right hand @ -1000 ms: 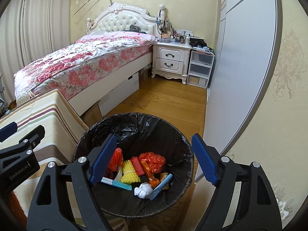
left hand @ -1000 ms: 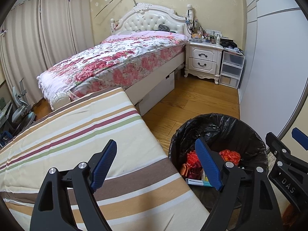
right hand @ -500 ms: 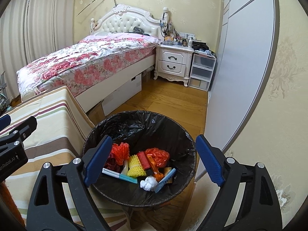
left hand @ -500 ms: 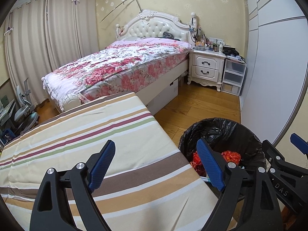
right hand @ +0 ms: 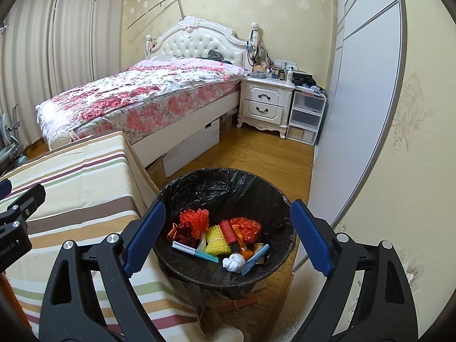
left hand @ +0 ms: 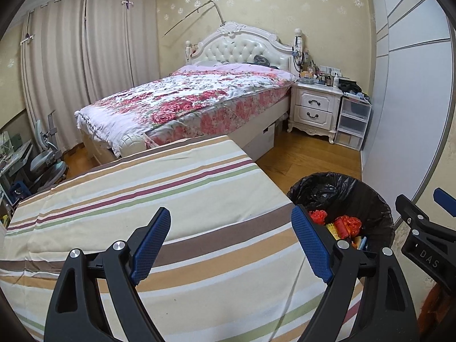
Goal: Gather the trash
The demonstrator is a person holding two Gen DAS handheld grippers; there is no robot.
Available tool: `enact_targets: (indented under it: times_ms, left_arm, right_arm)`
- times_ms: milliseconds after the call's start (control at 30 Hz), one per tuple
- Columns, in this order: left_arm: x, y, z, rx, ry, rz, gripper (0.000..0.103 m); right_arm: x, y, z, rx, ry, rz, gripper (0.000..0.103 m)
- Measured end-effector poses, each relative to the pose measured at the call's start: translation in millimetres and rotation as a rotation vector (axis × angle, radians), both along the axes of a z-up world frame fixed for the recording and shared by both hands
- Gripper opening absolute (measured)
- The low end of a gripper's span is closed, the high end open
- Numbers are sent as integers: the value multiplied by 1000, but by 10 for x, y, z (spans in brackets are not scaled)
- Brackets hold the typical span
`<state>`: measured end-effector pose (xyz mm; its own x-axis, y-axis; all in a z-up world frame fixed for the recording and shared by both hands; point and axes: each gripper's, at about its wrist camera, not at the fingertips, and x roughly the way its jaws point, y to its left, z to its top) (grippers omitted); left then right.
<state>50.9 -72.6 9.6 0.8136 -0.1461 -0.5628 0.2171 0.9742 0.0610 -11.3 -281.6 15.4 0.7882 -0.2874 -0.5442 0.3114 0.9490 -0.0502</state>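
**Cloth, plastic and polished wood**

The near table is covered by a matt woven striped cloth (left hand: pixel 176 199), slightly creased. Beside it on the right, the trash bin (right hand: pixel 282 268) is lined with a thin black plastic bag (right hand: pixel 216 188), crinkled and faintly glossy. Inside it lie red plastic netting (right hand: pixel 196 218), yellow foam mesh (right hand: pixel 216 240) and a crumpled white paper wad (right hand: pixel 233 262). The floor (right hand: pixel 256 154) is smooth, warm-toned wood with a soft sheen. The far bed has a floral cotton-like quilt (left hand: pixel 193 97) and a tufted, glossy white headboard (left hand: pixel 239 51). The curtains (left hand: pixel 85 71) are matt beige fabric. The wardrobe door (right hand: pixel 364 99) on the right is smooth and satin grey. Both grippers are matt black plastic with textured blue pads (left hand: pixel 310 242) and shiny metal rivets (right hand: pixel 112 238).
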Motion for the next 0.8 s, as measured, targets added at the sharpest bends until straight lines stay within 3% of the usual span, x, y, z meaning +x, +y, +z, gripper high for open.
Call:
enact_targets:
  times_ms: [800]
  left_arm:
    - [-445,443,96,-31,-24,55,84]
  right_arm:
    - [-417,441,86,-14,-16,94,87]
